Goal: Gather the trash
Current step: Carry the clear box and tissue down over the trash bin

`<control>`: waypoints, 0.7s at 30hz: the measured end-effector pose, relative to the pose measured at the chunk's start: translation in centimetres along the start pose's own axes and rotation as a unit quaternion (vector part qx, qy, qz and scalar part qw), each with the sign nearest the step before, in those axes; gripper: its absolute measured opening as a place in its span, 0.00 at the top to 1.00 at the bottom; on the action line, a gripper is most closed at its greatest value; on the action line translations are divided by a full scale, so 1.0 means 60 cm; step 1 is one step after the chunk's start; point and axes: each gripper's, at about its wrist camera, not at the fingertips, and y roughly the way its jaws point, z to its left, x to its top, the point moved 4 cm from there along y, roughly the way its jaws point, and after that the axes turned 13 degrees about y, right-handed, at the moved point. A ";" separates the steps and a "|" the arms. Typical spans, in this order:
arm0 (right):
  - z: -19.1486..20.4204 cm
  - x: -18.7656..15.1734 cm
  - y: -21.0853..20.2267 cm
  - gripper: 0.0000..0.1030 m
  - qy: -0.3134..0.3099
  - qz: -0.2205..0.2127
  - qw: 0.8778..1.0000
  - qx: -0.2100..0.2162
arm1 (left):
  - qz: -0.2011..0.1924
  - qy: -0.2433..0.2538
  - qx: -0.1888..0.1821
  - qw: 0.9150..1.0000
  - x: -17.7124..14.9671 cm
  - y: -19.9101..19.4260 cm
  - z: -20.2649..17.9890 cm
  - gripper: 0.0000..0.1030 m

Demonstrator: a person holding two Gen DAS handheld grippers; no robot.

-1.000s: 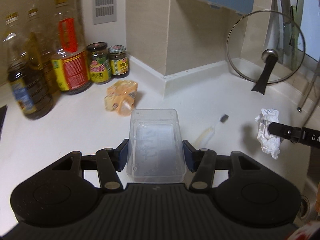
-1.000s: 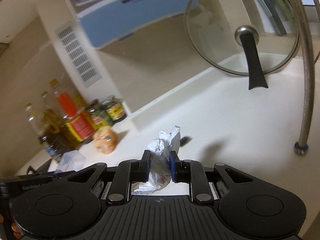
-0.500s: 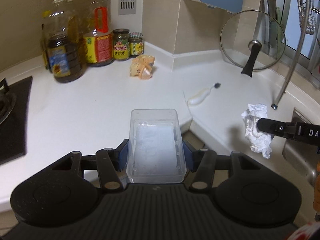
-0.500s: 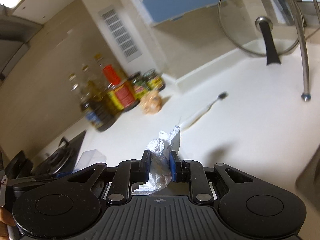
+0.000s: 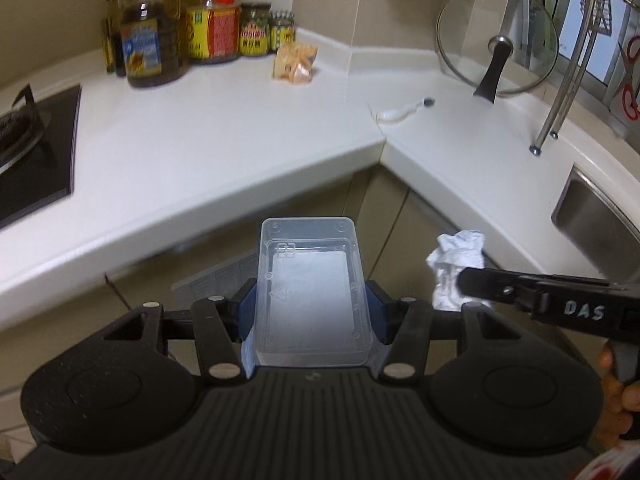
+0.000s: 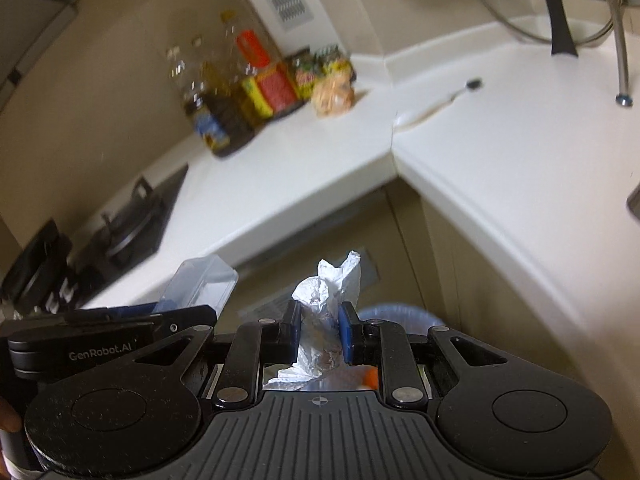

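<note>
My left gripper (image 5: 311,312) is shut on a clear plastic box (image 5: 311,288) and holds it in the air in front of the counter's inner corner. My right gripper (image 6: 319,330) is shut on a crumpled white tissue (image 6: 326,300); the tissue also shows in the left wrist view (image 5: 454,270), just right of the box. Below the right gripper a bin lined with a bluish bag (image 6: 394,314) shows partly. An orange wrapper (image 5: 295,63) and a white plastic spoon-like piece (image 5: 402,111) lie on the white counter (image 5: 224,136).
Oil bottles and jars (image 5: 192,36) stand at the back left. A black stove (image 5: 36,148) is at the left. A glass lid (image 5: 496,40) leans on the back wall. A steel sink (image 5: 592,220) and tap legs (image 5: 556,120) are at the right. Beige cabinet doors (image 6: 460,280) are below.
Both grippers have pulled back from over the counter and down, to in front of the cabinets. Box and tissue stay gripped. The bin has come into the right wrist view.
</note>
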 end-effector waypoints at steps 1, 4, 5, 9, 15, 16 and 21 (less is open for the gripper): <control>-0.001 -0.008 0.006 0.80 -0.004 0.009 1.000 -0.003 | 0.005 -0.002 0.000 1.000 -0.009 0.002 -0.001 0.49; -0.009 -0.029 0.024 0.80 -0.013 0.032 0.999 -0.011 | 0.021 -0.010 -0.001 1.000 -0.032 0.011 -0.005 0.49; -0.012 -0.034 0.032 0.80 -0.017 0.040 0.999 -0.013 | 0.026 -0.013 0.000 1.000 -0.039 0.016 -0.006 0.49; -0.032 -0.049 0.065 0.80 -0.036 0.066 0.997 -0.024 | 0.047 -0.027 0.005 0.998 -0.061 0.042 -0.011 0.49; -0.072 -0.057 0.109 0.80 -0.066 0.100 0.992 -0.034 | 0.084 -0.049 0.010 0.995 -0.086 0.097 -0.026 0.49; -0.079 -0.057 0.116 0.80 -0.070 0.104 0.992 -0.033 | 0.087 -0.051 0.009 0.995 -0.089 0.107 -0.029 0.49; -0.114 -0.056 0.154 0.80 -0.073 0.121 0.989 -0.037 | 0.102 -0.068 0.015 0.992 -0.102 0.154 -0.037 0.49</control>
